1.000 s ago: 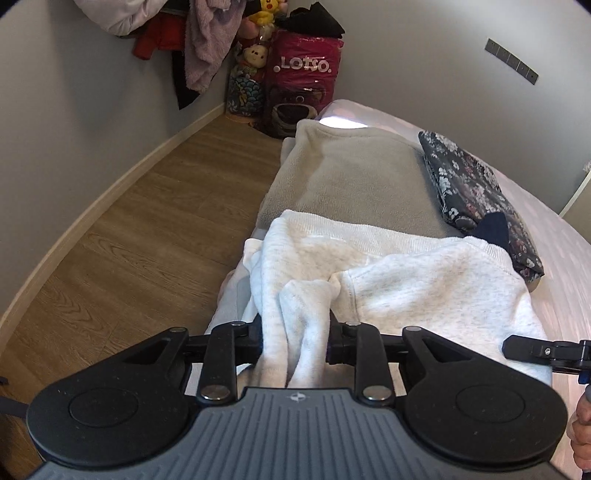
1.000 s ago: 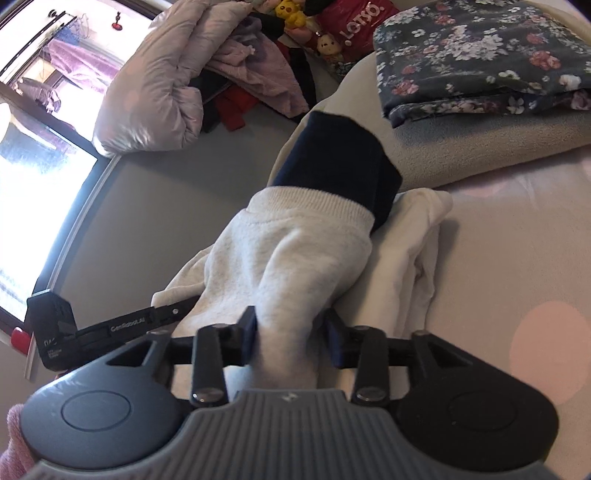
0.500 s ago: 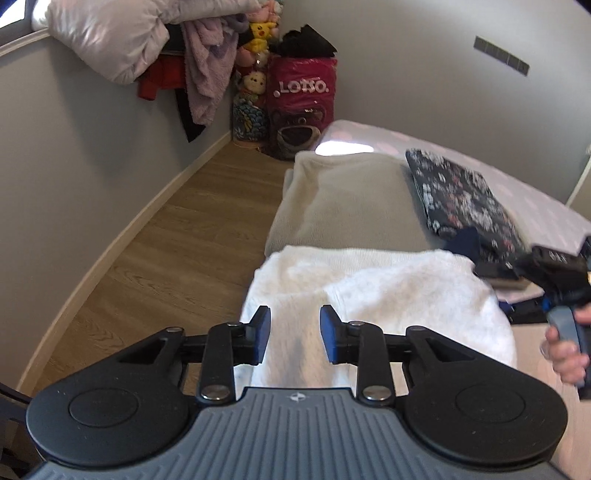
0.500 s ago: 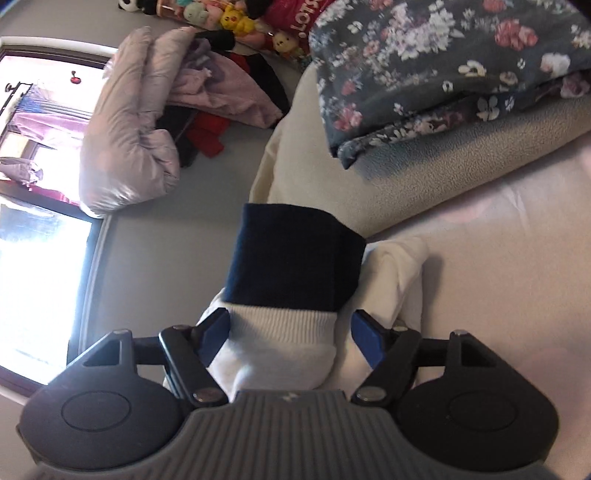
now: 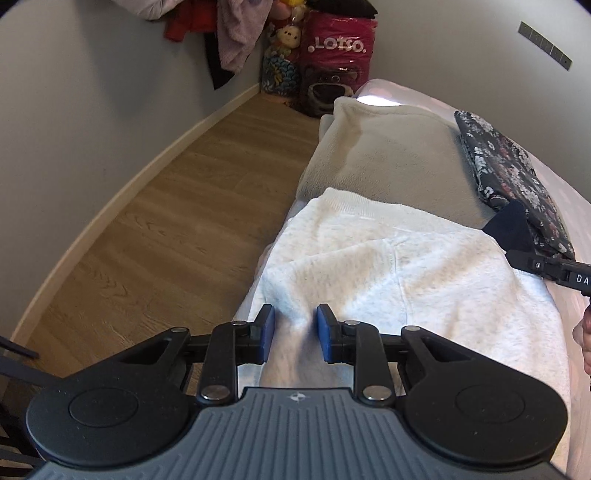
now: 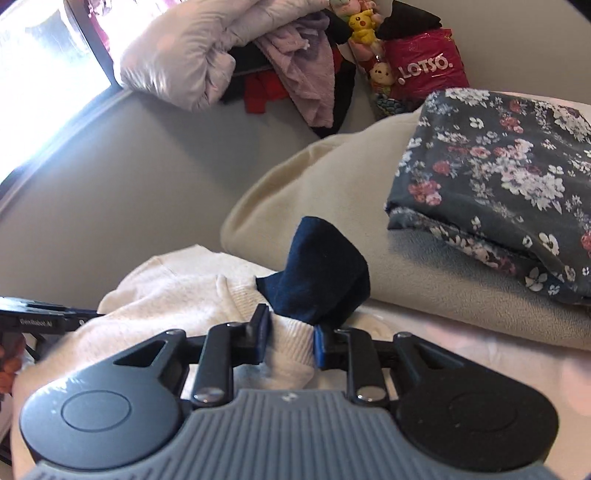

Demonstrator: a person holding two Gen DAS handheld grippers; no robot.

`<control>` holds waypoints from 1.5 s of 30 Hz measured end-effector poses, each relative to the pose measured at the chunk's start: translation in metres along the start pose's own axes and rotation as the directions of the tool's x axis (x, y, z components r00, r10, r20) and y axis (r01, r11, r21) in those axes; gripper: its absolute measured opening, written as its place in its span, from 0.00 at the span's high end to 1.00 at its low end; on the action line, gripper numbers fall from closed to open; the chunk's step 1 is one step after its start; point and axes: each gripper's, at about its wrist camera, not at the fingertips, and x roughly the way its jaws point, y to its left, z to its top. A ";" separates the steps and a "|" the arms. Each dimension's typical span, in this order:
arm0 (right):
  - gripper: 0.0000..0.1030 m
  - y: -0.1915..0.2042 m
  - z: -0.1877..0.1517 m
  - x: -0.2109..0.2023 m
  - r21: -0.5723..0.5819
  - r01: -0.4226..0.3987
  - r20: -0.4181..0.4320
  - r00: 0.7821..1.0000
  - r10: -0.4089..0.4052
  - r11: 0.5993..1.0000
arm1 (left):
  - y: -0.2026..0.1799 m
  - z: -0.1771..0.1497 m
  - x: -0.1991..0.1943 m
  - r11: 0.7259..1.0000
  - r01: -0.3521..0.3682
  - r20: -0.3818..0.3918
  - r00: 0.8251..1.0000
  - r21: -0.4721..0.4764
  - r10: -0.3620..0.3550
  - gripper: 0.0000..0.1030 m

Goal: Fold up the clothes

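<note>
**White sweatshirt on the bed, a gripper at each end**

Here the only container in sight is the pink "LOTSO" bag [image 5: 334, 48] in the far corner of the room; dark cloth shows at its top, and soft toys [image 6: 364, 27] sit packed around it. What else it holds cannot be told.

The left gripper [image 5: 292, 334] sits at the near edge of the white sweatshirt [image 5: 406, 273]. Its blue-padded fingers [image 5: 266, 332] stand a narrow gap apart, with a ridge of the white fabric running up between them; the pads look just clear of the cloth, so the jaws are parted and not pinching. In the right wrist view, the right gripper [image 6: 290, 338] is closed in on the sweatshirt's ribbed white cuff [image 6: 291, 345], both pads pressing the fabric. A navy cuff piece [image 6: 317, 273] sticks up just beyond the fingertips. The right gripper's dark arm also shows at the right edge of the left view, beside part of a hand [image 5: 583, 339].

The sweatshirt lies spread across a bed [image 5: 569, 199] with a pale pink sheet. Beyond it lies a folded beige blanket [image 5: 388, 155], touching its far hem, with a folded dark floral cloth [image 6: 498, 177] stacked on the blanket. Wood flooring [image 5: 166, 229] runs along the bed's left side to a grey wall [image 5: 74, 110]. A heap of clothes and a puffy pale jacket [image 6: 177, 55] sits on the ledge by the bright window [image 6: 40, 55].
</note>
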 end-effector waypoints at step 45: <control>0.31 0.166 -0.124 -0.143 -0.343 0.083 0.025 0.997 -0.079 0.936 | -0.061 -0.143 -0.136 0.990 -0.114 0.240 0.966 0.082 0.092 0.48</control>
